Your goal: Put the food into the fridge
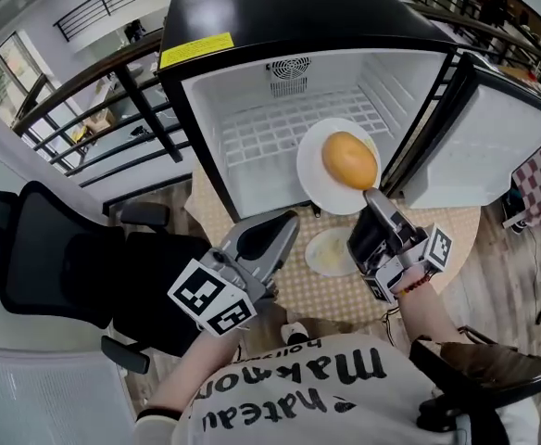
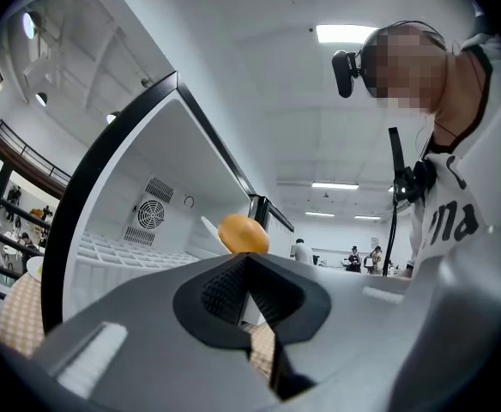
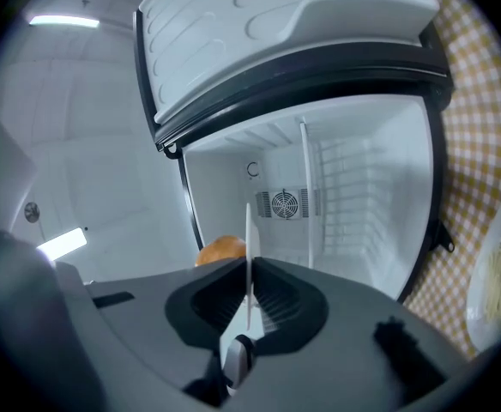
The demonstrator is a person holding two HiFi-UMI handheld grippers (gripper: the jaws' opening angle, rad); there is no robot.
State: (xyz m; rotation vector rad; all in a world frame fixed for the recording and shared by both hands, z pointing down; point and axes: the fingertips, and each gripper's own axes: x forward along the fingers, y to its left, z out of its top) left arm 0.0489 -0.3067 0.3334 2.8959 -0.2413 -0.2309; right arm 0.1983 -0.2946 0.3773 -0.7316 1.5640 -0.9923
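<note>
A white plate (image 1: 321, 170) carrying a round orange food item (image 1: 349, 159) hangs in front of the open fridge (image 1: 280, 109), at the right of its opening. My right gripper (image 1: 374, 197) is shut on the plate's near rim. In the right gripper view the plate (image 3: 249, 230) shows edge-on between the pads, with the orange food (image 3: 222, 249) behind it. My left gripper (image 1: 289, 225) is lower and to the left, shut and holding nothing. The left gripper view looks past its closed tips (image 2: 247, 260) to the orange food (image 2: 244, 233).
A second plate (image 1: 331, 251) with pale food lies on the checked tablecloth (image 1: 437, 248) below the fridge. The fridge door (image 1: 493, 146) stands open at the right. A black office chair (image 1: 57, 267) is at the left, and a railing runs behind it.
</note>
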